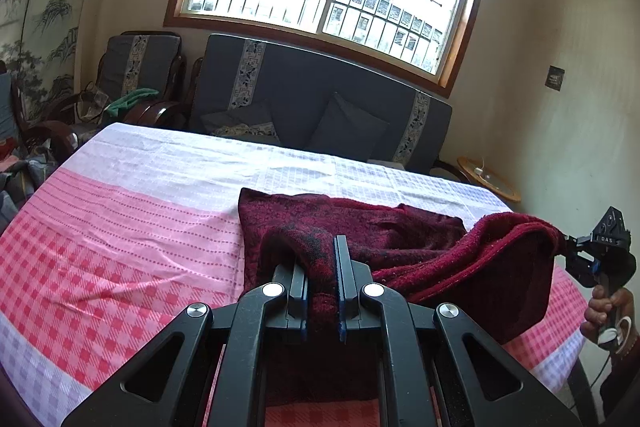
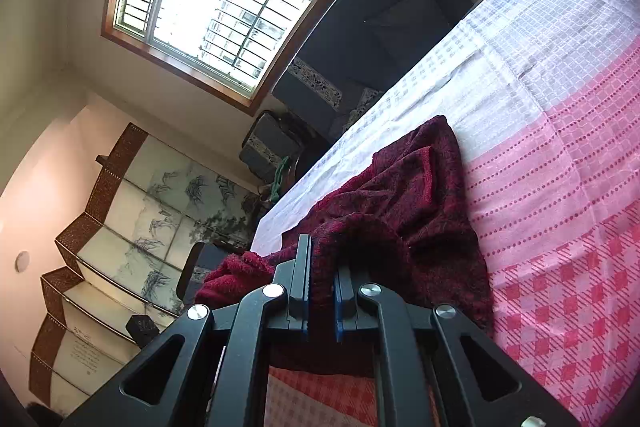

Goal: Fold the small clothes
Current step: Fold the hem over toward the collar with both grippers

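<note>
The counter (image 1: 120, 219) is covered with a checked cloth in pink, red and white. On it lies a dark red knitted garment (image 1: 360, 227), spread on the right half of the counter, with its near edge lifted from the surface at two places.

The left gripper (image 1: 322, 287) has its fingers (image 1: 342, 267) closed tightly on a fold of the garment's near edge, so only the thickness of the fabric is between them. The right gripper (image 2: 322, 291) also pinches the garment (image 2: 400, 195), its fingers (image 2: 303, 267) clamped on a raised fold (this camera is tilted strongly, so the room looks turned). In the left wrist view the right gripper (image 1: 570, 247) holds a corner of the garment up above the counter, and a hand (image 1: 608, 311) grips its handle. On its black body small white letters read "DAS".
</note>
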Demonstrator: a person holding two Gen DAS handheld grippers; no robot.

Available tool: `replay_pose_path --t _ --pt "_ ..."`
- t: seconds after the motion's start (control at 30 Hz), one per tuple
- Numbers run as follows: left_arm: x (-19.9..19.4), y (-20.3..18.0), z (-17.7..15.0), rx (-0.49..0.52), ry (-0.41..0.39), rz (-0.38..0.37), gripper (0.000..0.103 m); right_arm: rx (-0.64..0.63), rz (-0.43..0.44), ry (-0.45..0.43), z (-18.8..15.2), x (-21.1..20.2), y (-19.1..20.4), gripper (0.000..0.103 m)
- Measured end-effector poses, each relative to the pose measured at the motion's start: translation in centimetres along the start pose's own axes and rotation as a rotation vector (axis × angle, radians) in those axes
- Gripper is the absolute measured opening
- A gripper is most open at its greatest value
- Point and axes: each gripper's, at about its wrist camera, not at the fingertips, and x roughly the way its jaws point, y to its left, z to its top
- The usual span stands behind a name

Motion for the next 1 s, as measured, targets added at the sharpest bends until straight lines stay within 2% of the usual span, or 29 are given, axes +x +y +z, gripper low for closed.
replay_pose_path --t 0.27,0.53,1.0 --pt "3.0 0.6 1.3 -0.01 -0.007 0.031 0.01 0.009 -0.027 0.003 2.4 3.7 -1.0 0.009" --pt "6.1 1.7 2.1 -0.02 0.017 0.062 0.01 0.021 -0.051 0.014 4.0 6.9 -2.1 0.01" --pt "10.8 2.8 3.4 -0.009 0.061 0.082 0.01 0.064 -0.075 0.021 5.2 9.9 -4.6 0.01"
